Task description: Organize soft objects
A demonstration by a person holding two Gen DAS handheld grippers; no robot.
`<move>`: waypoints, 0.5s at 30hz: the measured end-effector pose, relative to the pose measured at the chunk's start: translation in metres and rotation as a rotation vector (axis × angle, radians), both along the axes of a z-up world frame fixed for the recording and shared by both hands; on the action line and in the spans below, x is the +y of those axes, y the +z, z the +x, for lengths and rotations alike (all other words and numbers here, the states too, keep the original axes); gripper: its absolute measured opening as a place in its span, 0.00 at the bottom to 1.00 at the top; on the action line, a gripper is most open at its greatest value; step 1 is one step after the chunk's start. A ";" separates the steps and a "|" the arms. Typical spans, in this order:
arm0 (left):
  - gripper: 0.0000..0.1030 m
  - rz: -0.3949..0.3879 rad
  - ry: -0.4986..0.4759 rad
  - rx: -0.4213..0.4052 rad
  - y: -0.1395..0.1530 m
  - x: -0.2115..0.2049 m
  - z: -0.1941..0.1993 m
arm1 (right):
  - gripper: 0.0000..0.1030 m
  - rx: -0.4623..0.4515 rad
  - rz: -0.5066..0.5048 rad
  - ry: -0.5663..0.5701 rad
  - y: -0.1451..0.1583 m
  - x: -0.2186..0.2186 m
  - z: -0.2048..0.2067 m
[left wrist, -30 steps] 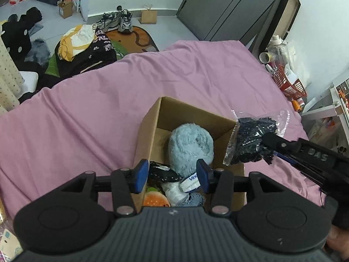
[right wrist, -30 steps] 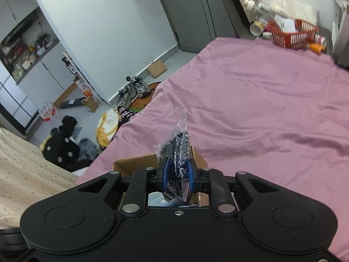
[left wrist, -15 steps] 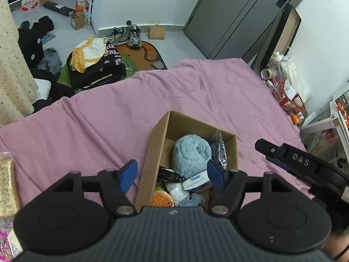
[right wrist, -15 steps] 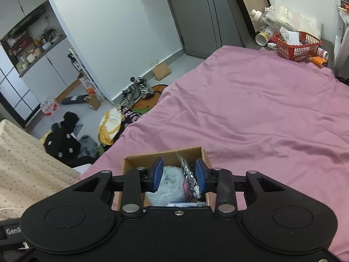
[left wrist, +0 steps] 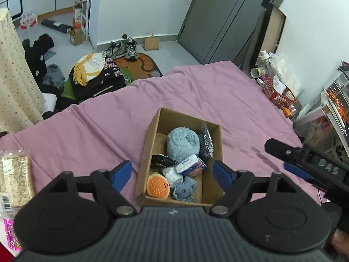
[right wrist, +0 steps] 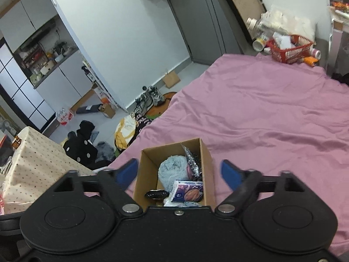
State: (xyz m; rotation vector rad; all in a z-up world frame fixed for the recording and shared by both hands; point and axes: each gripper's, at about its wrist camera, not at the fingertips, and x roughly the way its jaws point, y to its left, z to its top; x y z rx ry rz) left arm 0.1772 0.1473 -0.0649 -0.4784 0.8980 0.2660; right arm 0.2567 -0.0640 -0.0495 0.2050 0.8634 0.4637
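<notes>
Both tongs stand wide open with nothing between the blue pads. My left tongs (left wrist: 172,172) hang above the near end of the cardboard box (left wrist: 150,139); my right tongs (right wrist: 180,172) hang over the same box (right wrist: 148,166) from its near side, and the right unit shows at the right edge of the left wrist view, above the pink bedsheet (left wrist: 91,126).

Box sits on the bed, long axis running near to far. Contents, as seen in the left wrist view:
- fluffy light-blue plush (left wrist: 183,144), far middle
- clear bag of dark pieces (left wrist: 206,142), upright against the right wall, touching the plush
- small tissue pack (left wrist: 190,166) with purple print, just near of the plush
- black item (left wrist: 162,160) at the left wall; cannot tell what it is
- white soft wad (left wrist: 172,173) near the tissue pack
- orange burger-shaped plush (left wrist: 157,186), near left corner
- blue-grey octopus-like plush (left wrist: 185,188), near middle

Far left on the bed lies a wrapped snack bar (left wrist: 15,178). Red basket (right wrist: 290,50) sits beyond the bed's far right corner. Shoes (left wrist: 126,48) on the floor past the bed's far edge.
</notes>
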 end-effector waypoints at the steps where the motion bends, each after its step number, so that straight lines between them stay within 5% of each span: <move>1: 0.83 0.004 0.001 -0.004 0.003 -0.003 -0.004 | 0.93 -0.014 0.002 0.001 0.005 -0.004 -0.005; 3: 0.84 0.010 -0.004 -0.015 0.008 -0.008 -0.011 | 1.00 -0.033 0.007 0.006 0.011 -0.011 -0.012; 15: 0.99 0.087 -0.046 -0.025 0.032 -0.035 -0.054 | 1.00 -0.042 -0.012 0.061 0.030 -0.034 -0.056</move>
